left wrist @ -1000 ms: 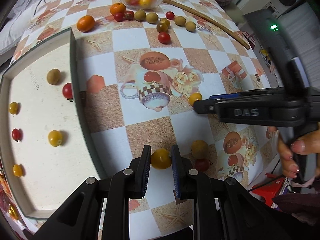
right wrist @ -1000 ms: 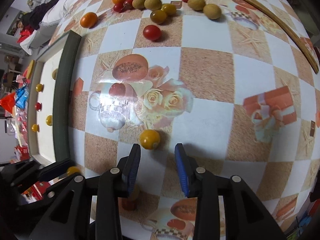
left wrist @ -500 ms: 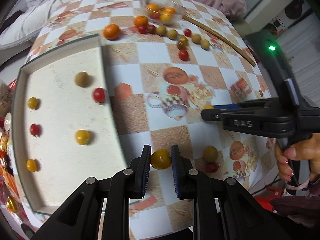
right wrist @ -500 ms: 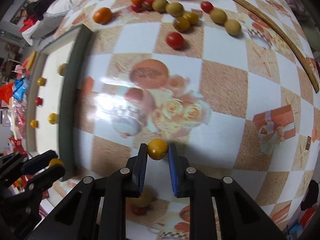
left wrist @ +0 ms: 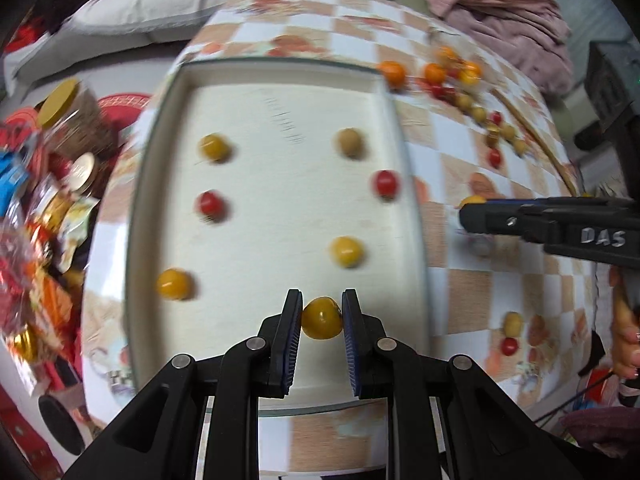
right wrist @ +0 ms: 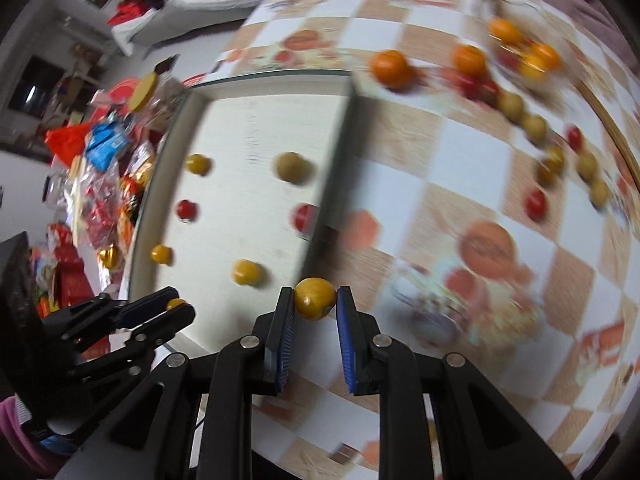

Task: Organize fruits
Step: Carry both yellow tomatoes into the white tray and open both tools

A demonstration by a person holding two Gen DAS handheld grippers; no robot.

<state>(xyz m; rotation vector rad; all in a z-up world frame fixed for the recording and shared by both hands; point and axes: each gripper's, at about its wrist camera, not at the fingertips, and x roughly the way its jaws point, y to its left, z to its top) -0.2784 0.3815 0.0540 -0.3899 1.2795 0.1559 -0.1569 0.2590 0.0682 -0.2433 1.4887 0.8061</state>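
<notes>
My left gripper [left wrist: 321, 322] is shut on a yellow tomato [left wrist: 322, 317] and hangs over the near end of the white tray [left wrist: 280, 92]. My right gripper [right wrist: 315, 300] is shut on another yellow tomato [right wrist: 315, 298], above the tray's right rim [right wrist: 338, 152]. In the left wrist view the right gripper [left wrist: 472, 210] comes in from the right with its tomato [left wrist: 472, 201] just showing. In the right wrist view the left gripper [right wrist: 176, 306] sits at lower left. Several yellow, red and green fruits lie in two columns on the tray.
More oranges [right wrist: 391, 63], red tomatoes [right wrist: 536, 203] and green fruits [right wrist: 534, 128] trail across the checked tablecloth [right wrist: 460, 152] toward a glass bowl [right wrist: 528, 56] at the far right. A wooden stick [right wrist: 616, 136] lies beyond them. Packets and jars [left wrist: 48, 184] crowd the tray's left side.
The right gripper closed on the yellow tomato and lifted it. Both grippers swung left with their tomatoes, from the tablecloth to the tray.
</notes>
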